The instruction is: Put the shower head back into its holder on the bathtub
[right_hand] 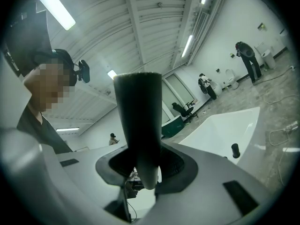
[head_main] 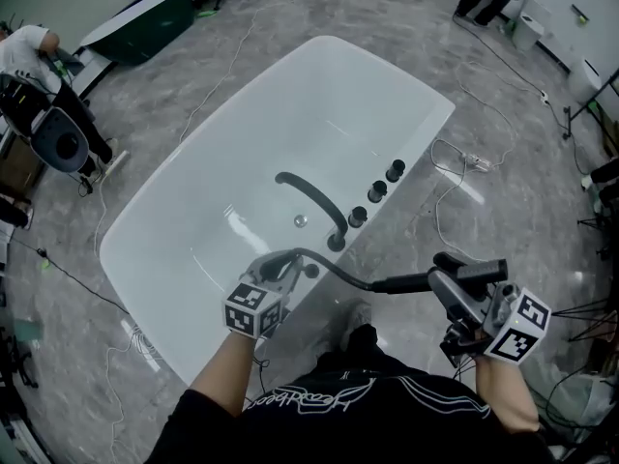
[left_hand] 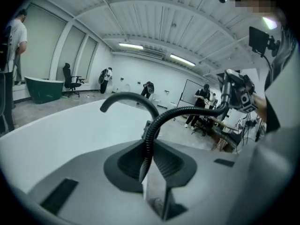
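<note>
Head view: a person stands at the near rim of a white bathtub [head_main: 184,230] with a claw in each hand.
Left claw [head_main: 288,267]: its jaws are nearly together and pinch the black ribbed hose [head_main: 340,273]. Nothing else is between them.
Left gripper view: the hose [left_hand: 151,130] comes up out of the left claw [left_hand: 149,162]. It then bends away to the right, toward the other claw.
Right claw [head_main: 448,284]: its jaws stand partway apart and clamp the dark shower head [head_main: 472,272], which fills the gap between them.
Right gripper view: the shower head [right_hand: 138,121] stands straight up out of the right claw [right_hand: 143,167], with its broad flat end at the far side.
Shower head, place: it is in the right claw, off the tub's rim and on the person's side of it. It is well right of the left claw.
Spout [head_main: 314,199]: a curved black spout arches over the basin, just beyond the left claw.
Knobs [head_main: 376,190]: a row of black knobs sits on the tub's rim, beyond both claws and between them.
Holder: I cannot tell which of the fittings on the rim it is.
Hose, run: it goes from the left claw across to the shower head's near end, sagging a little between the claws.
</note>
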The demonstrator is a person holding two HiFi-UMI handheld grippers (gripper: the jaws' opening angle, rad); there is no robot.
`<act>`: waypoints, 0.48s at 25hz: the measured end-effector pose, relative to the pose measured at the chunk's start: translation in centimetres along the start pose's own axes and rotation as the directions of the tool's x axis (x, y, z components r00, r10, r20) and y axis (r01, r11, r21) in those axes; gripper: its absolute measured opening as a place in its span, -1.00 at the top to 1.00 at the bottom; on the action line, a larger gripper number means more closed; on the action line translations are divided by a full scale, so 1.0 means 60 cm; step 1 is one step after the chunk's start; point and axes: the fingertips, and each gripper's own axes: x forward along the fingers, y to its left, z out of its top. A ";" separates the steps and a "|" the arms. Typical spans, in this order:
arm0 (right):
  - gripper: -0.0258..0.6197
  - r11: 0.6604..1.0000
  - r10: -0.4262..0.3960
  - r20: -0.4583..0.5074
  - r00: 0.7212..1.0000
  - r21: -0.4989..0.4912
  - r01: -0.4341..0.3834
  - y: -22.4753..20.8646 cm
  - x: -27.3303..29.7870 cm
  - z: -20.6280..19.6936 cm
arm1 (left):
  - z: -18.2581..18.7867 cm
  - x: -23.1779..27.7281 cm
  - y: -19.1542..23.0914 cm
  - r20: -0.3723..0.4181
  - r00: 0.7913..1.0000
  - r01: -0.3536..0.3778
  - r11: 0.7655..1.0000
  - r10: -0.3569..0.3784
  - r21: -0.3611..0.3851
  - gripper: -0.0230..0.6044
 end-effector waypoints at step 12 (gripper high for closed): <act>0.53 1.000 -0.023 -0.001 1.000 0.015 0.023 0.006 0.021 -0.017 | -0.097 0.052 -0.009 -0.130 0.990 0.063 0.997 -0.057 0.040 0.75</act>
